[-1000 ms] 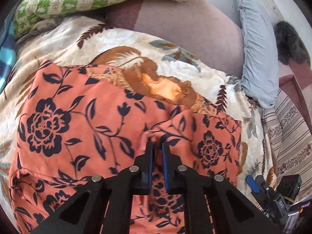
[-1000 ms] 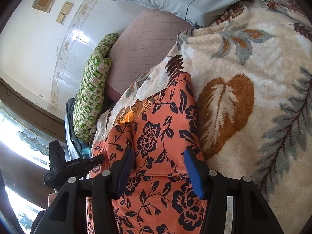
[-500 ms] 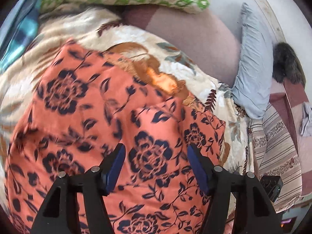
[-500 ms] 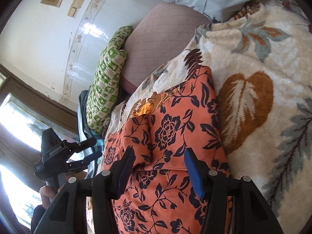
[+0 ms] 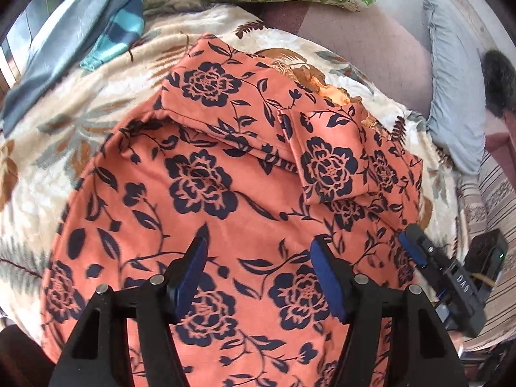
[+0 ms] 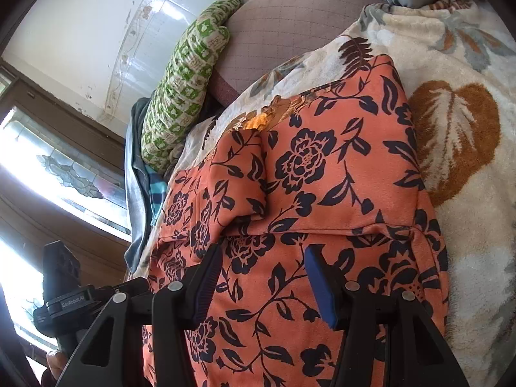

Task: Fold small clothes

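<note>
On the leaf-patterned blanket [image 5: 96, 103] lies the orange flowered garment [image 5: 206, 174], one sleeve folded across it; the left gripper [image 5: 258, 258] hangs above it, jaws wide, holding nothing; the right gripper [image 6: 261, 271] likewise stands wide over the cloth, empty.

Right claw [image 6: 261, 274] w/ jaws apart, nothing between the blue pads, hanging just over the orange floral garment [image 6: 322, 177]. Garment lies partly folded on a cream leaf-print blanket [image 6: 467, 64]; one flap turned over toward its middle, a seam running across just ahead of the fingertips. Green-and-white patterned pillow [image 6: 183, 80] beyond it, leaning vs a mauve quilted cushion [image 6: 290, 19]. Left claw [image 6: 74, 300] at lower left edge, mostly hidden, bright window [image 6: 48, 167] behind it.
</note>
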